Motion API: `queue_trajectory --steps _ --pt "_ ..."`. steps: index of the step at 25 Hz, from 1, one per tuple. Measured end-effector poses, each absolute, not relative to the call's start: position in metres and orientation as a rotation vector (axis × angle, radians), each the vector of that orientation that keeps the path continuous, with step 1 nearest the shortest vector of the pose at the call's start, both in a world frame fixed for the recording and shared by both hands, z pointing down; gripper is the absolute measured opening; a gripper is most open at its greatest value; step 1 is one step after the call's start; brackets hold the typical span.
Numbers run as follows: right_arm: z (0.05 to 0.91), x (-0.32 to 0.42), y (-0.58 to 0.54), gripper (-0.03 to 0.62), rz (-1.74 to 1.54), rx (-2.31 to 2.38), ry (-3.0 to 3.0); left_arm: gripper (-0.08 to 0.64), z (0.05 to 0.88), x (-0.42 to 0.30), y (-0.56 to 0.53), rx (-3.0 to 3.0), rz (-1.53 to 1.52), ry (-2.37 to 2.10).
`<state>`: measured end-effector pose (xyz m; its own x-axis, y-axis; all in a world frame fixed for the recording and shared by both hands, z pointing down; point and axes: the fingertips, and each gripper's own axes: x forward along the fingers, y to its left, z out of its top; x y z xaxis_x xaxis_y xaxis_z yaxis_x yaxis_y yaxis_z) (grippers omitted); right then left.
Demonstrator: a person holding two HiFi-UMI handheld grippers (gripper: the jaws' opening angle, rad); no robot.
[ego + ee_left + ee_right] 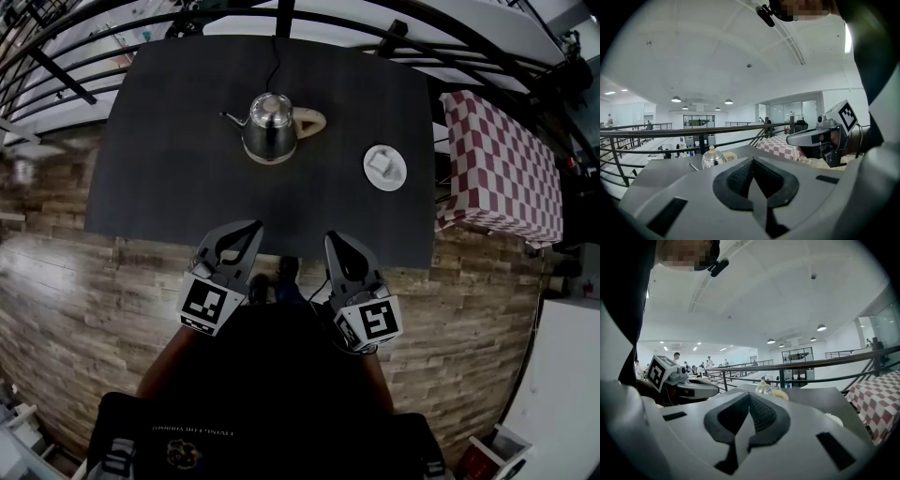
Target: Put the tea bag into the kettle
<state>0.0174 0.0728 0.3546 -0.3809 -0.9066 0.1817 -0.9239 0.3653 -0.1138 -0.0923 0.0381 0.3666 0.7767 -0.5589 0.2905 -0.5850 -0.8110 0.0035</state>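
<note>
A steel kettle [270,125] with a lid and a cream handle stands at the middle of the dark table [159,178]. To its right lies a white saucer [384,167] with a tea bag [381,160] on it. Both grippers are held close to my body, at the table's near edge and well short of the kettle and the saucer. My left gripper [247,230] is shut with nothing in it, and so is my right gripper [335,241]. The left gripper view looks over shut jaws to the kettle [712,158]. In the right gripper view, kettle [764,388] and saucer [833,418] show beyond shut jaws.
A black power cord [275,66] runs from the kettle to the table's far edge. A black railing [84,56] curves behind the table. A red-and-white checked table [502,169] stands to the right. Wooden floor [84,300] lies around me.
</note>
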Motion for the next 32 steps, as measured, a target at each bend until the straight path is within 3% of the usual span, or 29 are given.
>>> queue_trajectory --steps 17,32 --pt "0.362 0.089 0.029 0.017 0.339 1.662 -2.572 0.006 0.373 -0.022 0.000 2.876 0.464 -0.985" --pt "0.372 0.110 0.002 0.017 0.354 1.601 -2.631 0.006 0.374 -0.016 -0.022 2.850 0.529 -1.102"
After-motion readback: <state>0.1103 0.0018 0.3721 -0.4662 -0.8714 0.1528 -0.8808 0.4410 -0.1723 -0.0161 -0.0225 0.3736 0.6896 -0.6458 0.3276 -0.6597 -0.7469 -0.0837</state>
